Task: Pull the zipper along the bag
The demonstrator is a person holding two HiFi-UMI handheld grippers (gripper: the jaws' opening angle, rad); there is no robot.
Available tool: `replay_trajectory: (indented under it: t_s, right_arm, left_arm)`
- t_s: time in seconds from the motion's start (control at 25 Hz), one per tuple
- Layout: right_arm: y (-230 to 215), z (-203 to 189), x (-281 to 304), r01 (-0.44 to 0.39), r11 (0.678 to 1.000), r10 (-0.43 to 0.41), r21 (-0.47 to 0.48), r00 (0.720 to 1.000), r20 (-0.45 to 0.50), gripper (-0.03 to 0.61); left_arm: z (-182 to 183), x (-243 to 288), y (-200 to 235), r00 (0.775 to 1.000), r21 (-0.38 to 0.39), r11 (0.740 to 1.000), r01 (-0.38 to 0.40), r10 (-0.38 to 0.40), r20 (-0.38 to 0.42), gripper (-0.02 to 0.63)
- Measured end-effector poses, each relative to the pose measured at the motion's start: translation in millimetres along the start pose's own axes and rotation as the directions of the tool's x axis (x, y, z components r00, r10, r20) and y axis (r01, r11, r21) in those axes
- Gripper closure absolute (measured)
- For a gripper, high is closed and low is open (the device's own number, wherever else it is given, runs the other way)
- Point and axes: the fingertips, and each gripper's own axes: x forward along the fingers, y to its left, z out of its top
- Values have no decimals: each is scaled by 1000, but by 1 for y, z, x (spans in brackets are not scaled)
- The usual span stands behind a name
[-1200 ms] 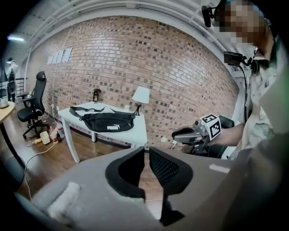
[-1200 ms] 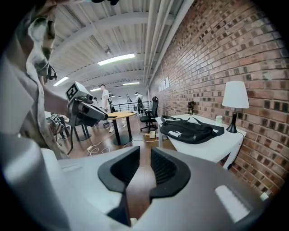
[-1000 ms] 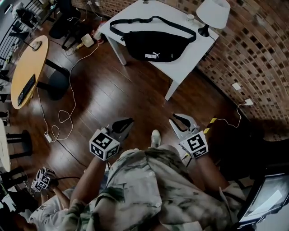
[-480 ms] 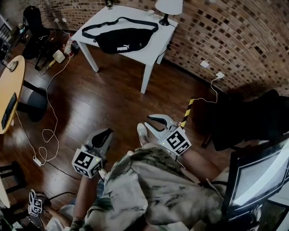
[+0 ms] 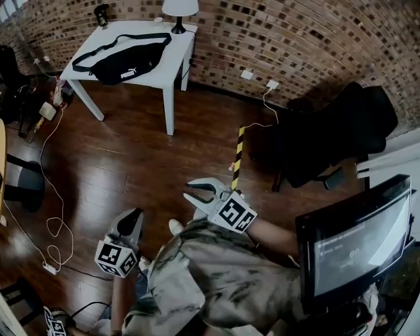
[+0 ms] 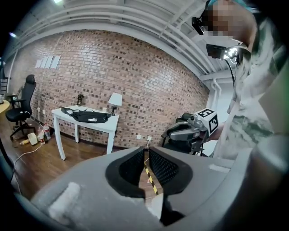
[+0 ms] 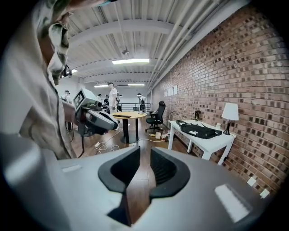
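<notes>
A black waist bag (image 5: pixel 121 62) with its strap lies on a white table (image 5: pixel 172 56) by the brick wall, far off at the upper left. It shows small in the left gripper view, bag (image 6: pixel 86 117) on table (image 6: pixel 109 127), and in the right gripper view, bag (image 7: pixel 198 131) on table (image 7: pixel 217 142). Both grippers hang near my body, over the wooden floor and well away from the table. My left gripper (image 5: pixel 136 214) and right gripper (image 5: pixel 192 191) each stand a little open, holding nothing. The bag's zipper is too small to make out.
A lamp (image 5: pixel 179 8) stands on the table's far corner. A yellow-black tape strip (image 5: pixel 237 154) lies on the floor. A dark chair (image 5: pixel 335 128) and a monitor (image 5: pixel 351 239) are at my right. Cables (image 5: pixel 52 220) trail at left. A round wooden table (image 7: pixel 128 116) and people stand farther off.
The head view has swung, so the table with the bag slid to the upper left and looks smaller. Both grippers shifted in the frame, still holding nothing.
</notes>
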Motion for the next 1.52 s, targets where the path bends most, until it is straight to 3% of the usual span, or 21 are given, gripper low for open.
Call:
replay_trajectory:
  t_s: [0.44, 0.72, 1.36, 1.52]
  right_arm:
    - [-8, 7, -55, 8, 999, -6, -32, 999, 51, 500]
    - [-14, 0, -73, 2, 1000, 0, -31, 998, 68, 505]
    - [-10, 10, -21, -53, 996, 57, -74, 997, 47, 520]
    - [-17, 16, 2, -11, 997, 14, -75, 999, 34, 523]
  left_arm:
    - [25, 46, -60, 997, 33, 997, 69, -70, 17, 578]
    - [29, 63, -81, 997, 7, 997, 79, -79, 22, 578]
    - [14, 34, -34, 1000, -30, 1000, 3, -3, 24, 578]
    - [4, 27, -7, 1000, -49, 999, 15, -15, 7, 578]
